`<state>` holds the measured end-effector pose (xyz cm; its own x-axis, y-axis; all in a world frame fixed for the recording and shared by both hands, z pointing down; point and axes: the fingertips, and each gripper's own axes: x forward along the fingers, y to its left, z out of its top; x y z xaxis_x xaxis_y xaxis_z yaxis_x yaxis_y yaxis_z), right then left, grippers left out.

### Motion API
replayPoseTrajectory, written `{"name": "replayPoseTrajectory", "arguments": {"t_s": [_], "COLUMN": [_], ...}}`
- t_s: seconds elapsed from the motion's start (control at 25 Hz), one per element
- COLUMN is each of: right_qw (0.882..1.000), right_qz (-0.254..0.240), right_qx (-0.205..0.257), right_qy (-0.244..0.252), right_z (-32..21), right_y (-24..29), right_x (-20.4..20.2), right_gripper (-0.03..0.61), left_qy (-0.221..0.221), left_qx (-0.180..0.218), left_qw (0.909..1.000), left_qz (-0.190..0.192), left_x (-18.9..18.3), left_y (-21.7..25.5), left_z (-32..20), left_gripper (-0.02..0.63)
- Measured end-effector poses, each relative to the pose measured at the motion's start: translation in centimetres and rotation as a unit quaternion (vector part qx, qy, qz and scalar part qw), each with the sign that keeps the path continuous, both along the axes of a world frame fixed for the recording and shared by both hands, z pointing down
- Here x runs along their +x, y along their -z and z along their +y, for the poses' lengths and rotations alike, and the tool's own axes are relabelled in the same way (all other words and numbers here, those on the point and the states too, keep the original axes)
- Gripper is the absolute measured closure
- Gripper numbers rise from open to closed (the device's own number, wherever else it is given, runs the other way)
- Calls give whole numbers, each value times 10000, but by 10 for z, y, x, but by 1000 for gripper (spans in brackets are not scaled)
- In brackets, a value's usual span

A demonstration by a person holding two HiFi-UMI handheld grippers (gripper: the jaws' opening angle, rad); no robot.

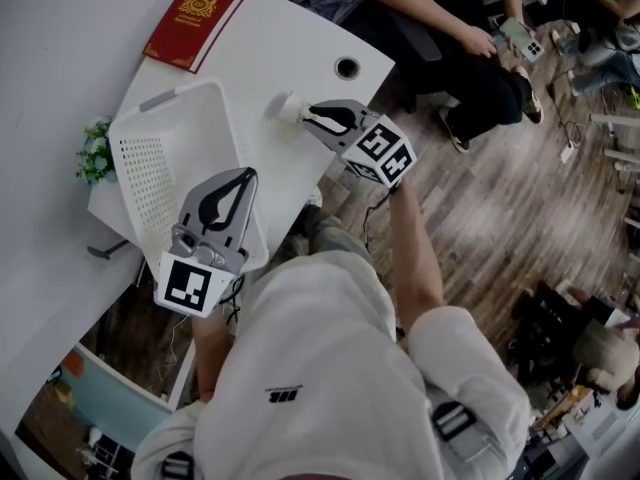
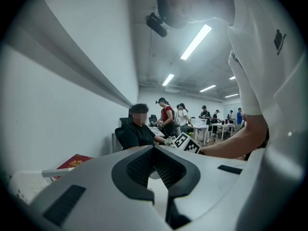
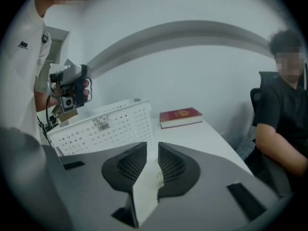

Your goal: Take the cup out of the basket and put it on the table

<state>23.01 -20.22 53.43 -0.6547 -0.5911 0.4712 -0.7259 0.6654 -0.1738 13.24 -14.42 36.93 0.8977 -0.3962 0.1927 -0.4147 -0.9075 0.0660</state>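
Your white shirt fills the bottom of the head view. Then the white surface, with wood floor to its right. The white perforated basket sits on the surface's near left part. A red book lies flat at the far end, apart from the basket. Your left tongs are over the basket's near right rim, tips together, gripping nothing. Your right tongs are clamped on the white paper cup, and the pads squeeze its wall flat. Cup is out of the basket, just beside its far right corner, over the surface. Can't tell if it touches down. A small green plant is at the basket's left side. A round cable hole is near the cup, further out
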Motion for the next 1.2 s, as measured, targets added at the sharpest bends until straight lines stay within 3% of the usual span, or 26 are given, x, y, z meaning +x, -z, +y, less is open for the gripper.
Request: {"name": "replayPoseTrajectory", "arguments": {"t_s": [0.2,0.36,0.52,0.76,1.2], "right_qw": [9945,9828,9706,9575,9551], "right_qz": [-139,-327,-636,-1147,-1016], "right_qx": [1028,1806,2288,2546,2670], "right_qy": [-141,-208,-400,-725,-792], "right_z": [20,43,70,113,152], "right_y": [90,158,207,246,252], "right_x": [-15,-27,-39,-55,-78], "right_gripper": [552,565,565,565,565], "left_qy": [-66,-108,-166,-363,-706], "left_qx": [159,298,438,566,639], "left_qw": [9998,9991,9976,9945,9900], "left_qz": [103,284,510,804,1037], "left_x": [-6,-14,-24,-36,-49], "left_y": [13,30,48,67,82], "left_z": [7,14,22,41,77], "left_gripper": [604,604,604,604,604]}}
